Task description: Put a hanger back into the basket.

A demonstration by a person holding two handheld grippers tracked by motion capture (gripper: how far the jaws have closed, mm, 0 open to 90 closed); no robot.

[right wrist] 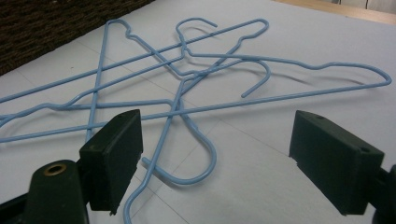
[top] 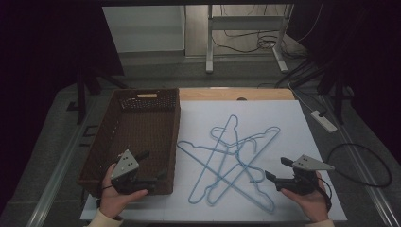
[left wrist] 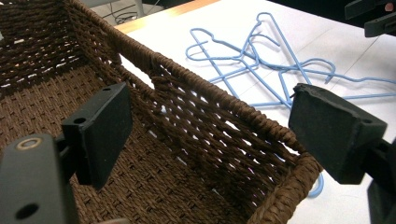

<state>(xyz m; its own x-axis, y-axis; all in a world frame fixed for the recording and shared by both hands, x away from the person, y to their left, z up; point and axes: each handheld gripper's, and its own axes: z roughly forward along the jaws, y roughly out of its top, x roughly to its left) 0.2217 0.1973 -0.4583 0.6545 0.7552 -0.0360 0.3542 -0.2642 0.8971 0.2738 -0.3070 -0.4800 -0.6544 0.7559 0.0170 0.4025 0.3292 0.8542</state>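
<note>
Because the blue wire hangers (top: 231, 163) lying tangled just right of the wicker basket (top: 109, 156) look light, springy and slippery, the right gripper (top: 275, 169), jaws apart and empty like the left gripper (top: 152, 166), should probably pinch one hook.

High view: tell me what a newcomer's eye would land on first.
A tangle of light blue wire hangers sprawls across the middle of the white table. Left of it stands an empty brown woven basket. At the near edge, the left tongs hang open over the basket's corner and the right tongs hang open beside the hangers.
</note>
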